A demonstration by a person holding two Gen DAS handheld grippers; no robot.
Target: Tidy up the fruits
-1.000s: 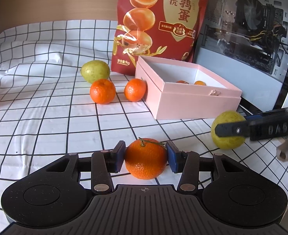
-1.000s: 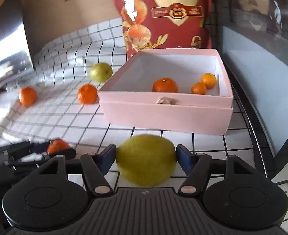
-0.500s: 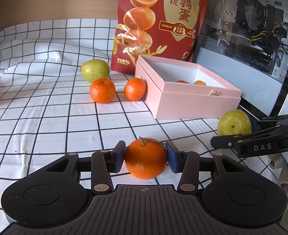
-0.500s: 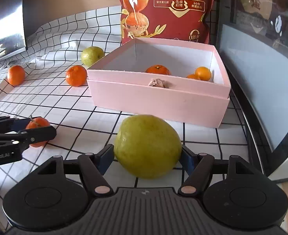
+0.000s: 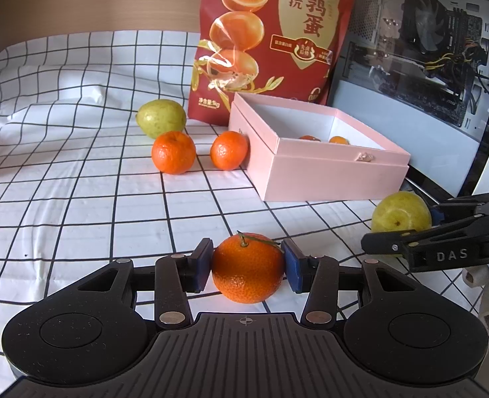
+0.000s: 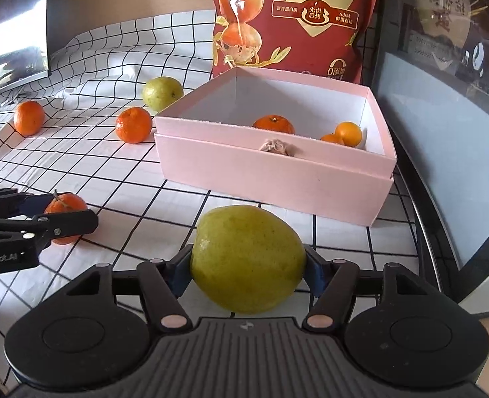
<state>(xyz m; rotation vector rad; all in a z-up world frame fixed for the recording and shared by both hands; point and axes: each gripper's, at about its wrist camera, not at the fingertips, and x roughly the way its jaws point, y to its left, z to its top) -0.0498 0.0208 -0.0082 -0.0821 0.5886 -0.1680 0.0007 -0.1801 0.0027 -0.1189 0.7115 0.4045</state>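
My left gripper (image 5: 247,265) is shut on a stemmed mandarin (image 5: 247,275) that rests on the checked cloth. To its right, my right gripper (image 6: 247,265) has a large green fruit (image 6: 247,255) between its blue pads. Its jaws are closing and the pads touch the fruit's sides. From the left wrist view that green fruit (image 5: 398,212) sits just in front of the pink box (image 5: 337,179), with the right gripper (image 5: 407,229) around it. The right wrist view shows the left gripper (image 6: 61,212) around the mandarin (image 6: 68,204). The open pink box (image 6: 271,182) holds a mandarin (image 6: 274,124) and small oranges (image 6: 349,132).
Loose on the cloth lie another green fruit (image 5: 160,117), two mandarins (image 5: 173,152) (image 5: 228,150) beside the box, and one more at the far left (image 6: 28,117). A red snack bag (image 5: 271,39) stands behind the box. A computer case (image 5: 427,33) walls the right side.
The right gripper has rolled and dropped slightly around the green fruit, and its pads have come in against it. The left gripper and its mandarin have not moved.
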